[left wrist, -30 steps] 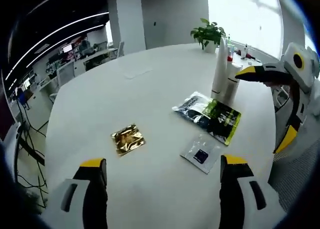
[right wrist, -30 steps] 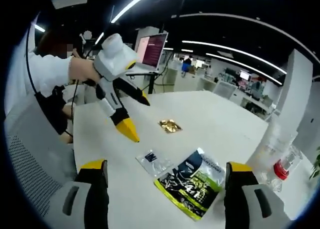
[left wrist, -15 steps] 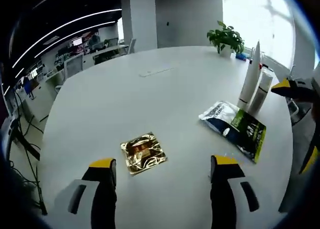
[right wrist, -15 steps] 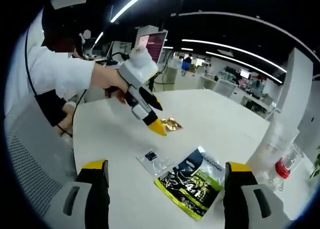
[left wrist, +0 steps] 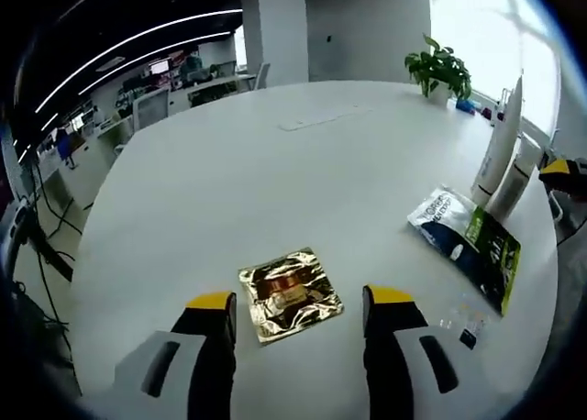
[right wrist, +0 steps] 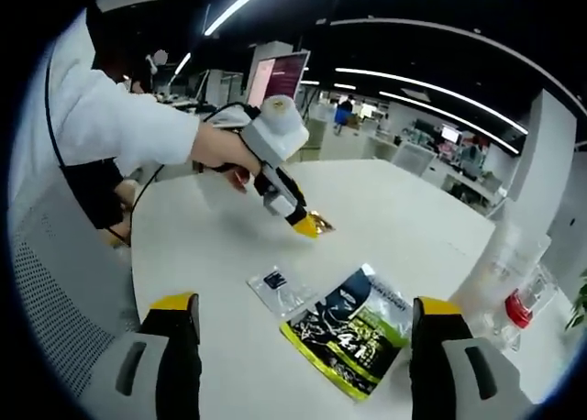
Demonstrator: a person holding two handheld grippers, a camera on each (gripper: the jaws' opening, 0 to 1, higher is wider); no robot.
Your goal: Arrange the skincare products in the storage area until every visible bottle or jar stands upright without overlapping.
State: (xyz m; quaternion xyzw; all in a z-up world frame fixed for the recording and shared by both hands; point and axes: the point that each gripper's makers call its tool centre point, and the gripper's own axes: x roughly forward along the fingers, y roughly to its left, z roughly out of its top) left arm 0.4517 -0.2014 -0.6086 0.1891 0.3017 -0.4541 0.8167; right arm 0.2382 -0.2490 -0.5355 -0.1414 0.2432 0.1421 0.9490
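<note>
Gold foil shines on the small sachet (left wrist: pixel 290 294) that lies flat on the round white table (left wrist: pixel 275 182). In the left gripper view, the left gripper (left wrist: pixel 300 317) hangs right over it, and its two yellow-tipped jaws stand apart, one on each side of the sachet, with nothing held between them. Off to the right on the table lies a dark and green pouch (left wrist: pixel 466 241), flat on its side. Just behind the pouch stand two white bottles (left wrist: pixel 503 163), close together and upright, one taller than the other. Near the table's edge lies a small clear packet (left wrist: pixel 462 312) with a dark square in it. A green potted plant (left wrist: pixel 440 67) stands at the far side of the table. In the right gripper view, the right gripper (right wrist: pixel 301 333) has its jaws wide apart and holds nothing. Between its jaws, farther off, lie the clear packet (right wrist: pixel 275 287) and the dark and green pouch (right wrist: pixel 350 328), side by side and almost touching. A person's hand (right wrist: pixel 225 149) holds the left gripper (right wrist: pixel 303 220) with its tips down at the gold sachet (right wrist: pixel 316 224). At the right edge stand a pale bottle (right wrist: pixel 491 273) and a bottle with a red cap (right wrist: pixel 523 308), both blurry.
</note>
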